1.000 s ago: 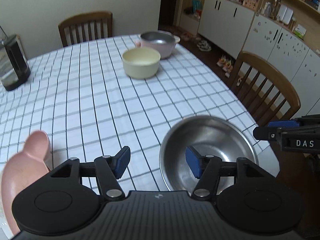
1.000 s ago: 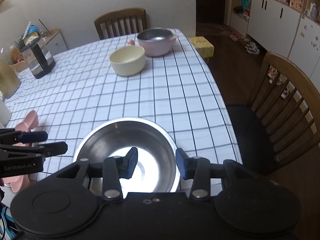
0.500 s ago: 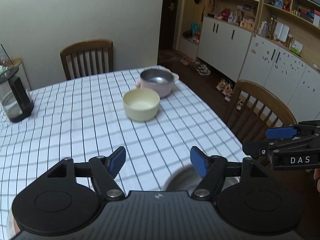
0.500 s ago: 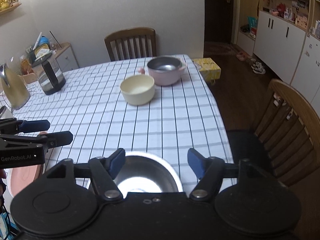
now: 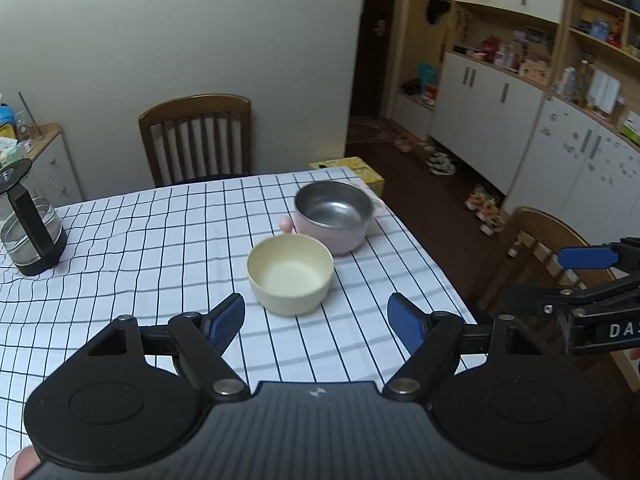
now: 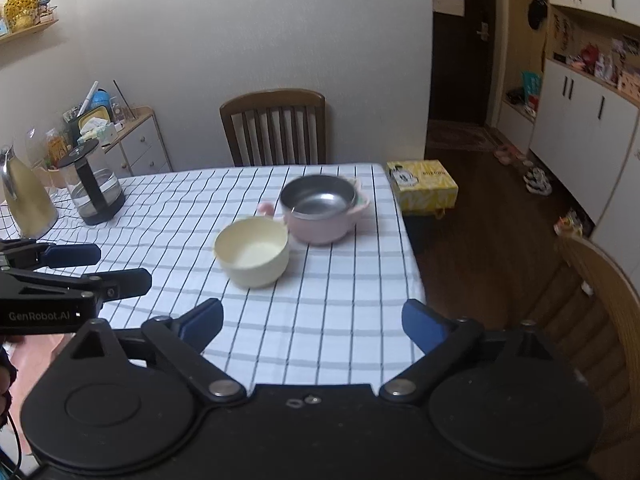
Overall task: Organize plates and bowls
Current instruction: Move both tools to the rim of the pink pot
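My left gripper point(image 5: 316, 318) and right gripper point(image 6: 312, 326) both gape wide, holding nothing. Ahead of both sets of fingers, untouched, the cream bowl point(image 5: 290, 276) sits on the checked table point(image 5: 140, 264); the pink pot point(image 5: 334, 216) touches its far side. Only my right view shows a gold jug point(image 6: 26, 200) far left of the bowl.

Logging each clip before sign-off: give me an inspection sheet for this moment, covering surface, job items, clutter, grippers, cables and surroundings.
Surface: table under a white black-checked tablecloth, slightly rippled.
Job's things: cream round bowl sits beside the pink two-handled pot with steel inside; contact between them cannot be told.
Clutter: glass kettle with black handle; gold jug.
Grippers: left gripper open, empty; right gripper open, empty.
Cables: nothing seen.
Surroundings: wooden slat-back chair, yellow box on the floor, white cabinets.
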Action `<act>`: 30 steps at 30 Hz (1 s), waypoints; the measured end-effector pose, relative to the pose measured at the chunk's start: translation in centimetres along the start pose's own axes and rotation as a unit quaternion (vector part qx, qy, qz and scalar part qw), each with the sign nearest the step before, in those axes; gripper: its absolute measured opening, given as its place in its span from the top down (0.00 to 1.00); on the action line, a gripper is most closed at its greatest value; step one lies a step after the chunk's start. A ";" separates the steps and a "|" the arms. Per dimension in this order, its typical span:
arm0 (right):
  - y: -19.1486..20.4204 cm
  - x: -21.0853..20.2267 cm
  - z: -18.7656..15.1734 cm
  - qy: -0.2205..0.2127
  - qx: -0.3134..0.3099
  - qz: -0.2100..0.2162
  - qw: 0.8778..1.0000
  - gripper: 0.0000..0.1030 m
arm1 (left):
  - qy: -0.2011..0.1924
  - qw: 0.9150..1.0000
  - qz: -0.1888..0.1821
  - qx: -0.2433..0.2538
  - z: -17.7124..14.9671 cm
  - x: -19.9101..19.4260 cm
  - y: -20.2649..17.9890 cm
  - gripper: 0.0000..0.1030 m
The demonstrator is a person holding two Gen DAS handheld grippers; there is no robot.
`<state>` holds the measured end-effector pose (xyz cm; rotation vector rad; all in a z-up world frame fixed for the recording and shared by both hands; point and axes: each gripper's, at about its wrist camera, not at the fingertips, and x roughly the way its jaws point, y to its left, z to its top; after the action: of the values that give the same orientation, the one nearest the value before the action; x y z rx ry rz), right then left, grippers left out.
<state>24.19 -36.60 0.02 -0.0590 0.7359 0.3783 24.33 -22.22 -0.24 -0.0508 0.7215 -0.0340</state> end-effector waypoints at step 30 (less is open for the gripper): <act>-6.8 20.4 10.9 0.071 -0.007 -0.009 0.997 0.06 | 0.071 0.993 0.081 -0.039 12.9 22.8 1.3 0.04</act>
<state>47.42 -34.49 -5.98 -0.1059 0.8720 0.3653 49.94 -21.61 -5.66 -0.0649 0.8668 0.1476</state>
